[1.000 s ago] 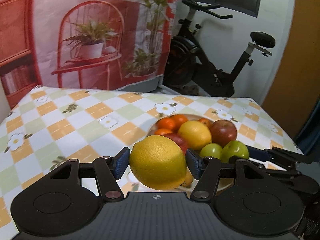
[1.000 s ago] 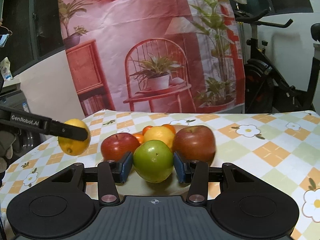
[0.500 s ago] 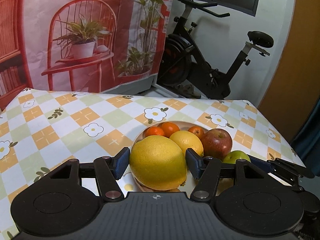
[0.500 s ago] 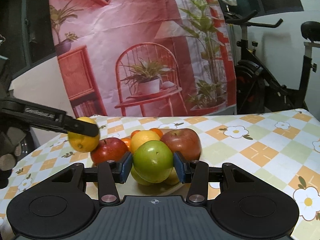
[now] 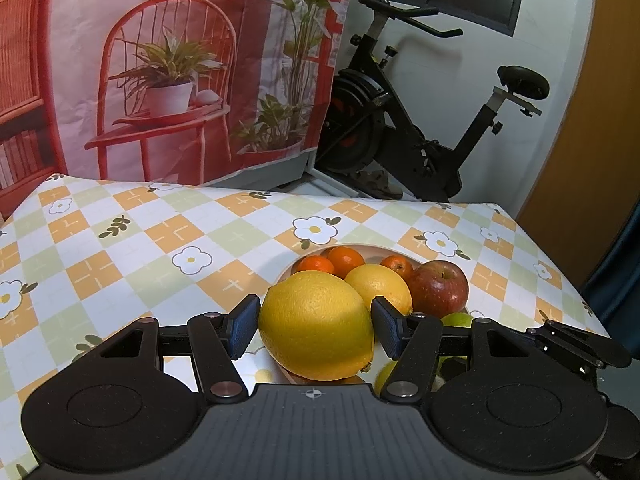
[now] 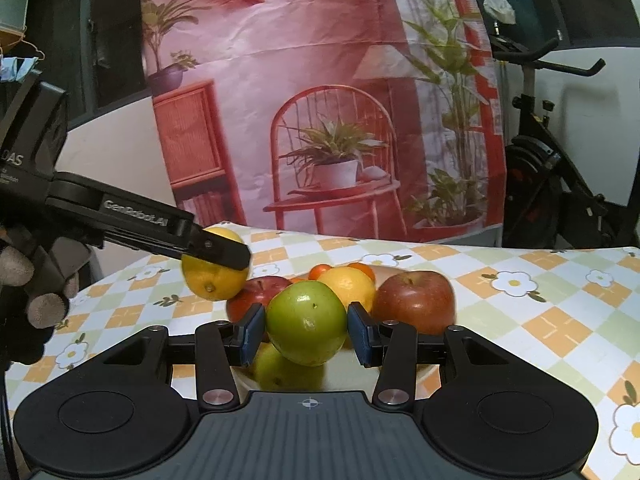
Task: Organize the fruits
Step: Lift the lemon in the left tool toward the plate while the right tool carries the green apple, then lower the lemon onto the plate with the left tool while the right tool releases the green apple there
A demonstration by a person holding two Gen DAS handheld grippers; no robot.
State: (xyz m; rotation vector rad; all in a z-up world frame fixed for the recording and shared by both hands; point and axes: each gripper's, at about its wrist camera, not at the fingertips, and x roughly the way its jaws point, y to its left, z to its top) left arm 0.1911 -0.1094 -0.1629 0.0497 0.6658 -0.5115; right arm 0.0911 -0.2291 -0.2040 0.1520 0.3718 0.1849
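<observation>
My left gripper [image 5: 312,326] is shut on a large yellow lemon [image 5: 316,326] and holds it above the near rim of a fruit plate [image 5: 370,249]. The plate holds small oranges [image 5: 345,260], a second lemon [image 5: 378,286], a red apple [image 5: 438,288] and a green apple [image 5: 456,320]. My right gripper [image 6: 306,330] is shut on a green apple [image 6: 306,328] above the plate's near side; another green apple [image 6: 276,368] lies below it. Two red apples [image 6: 414,298] sit behind. The left gripper with its lemon [image 6: 214,270] shows at the left in the right wrist view.
The table has a checked floral cloth [image 5: 120,260]. A printed backdrop [image 5: 160,68] hangs behind it. An exercise bike [image 5: 420,136] stands beyond the far right edge. A gloved hand [image 6: 28,280] holds the left gripper.
Both grippers have risen a little and drawn back from the plate with their fruit. The lemon now sits higher over the plate's left edge in the right wrist view.
</observation>
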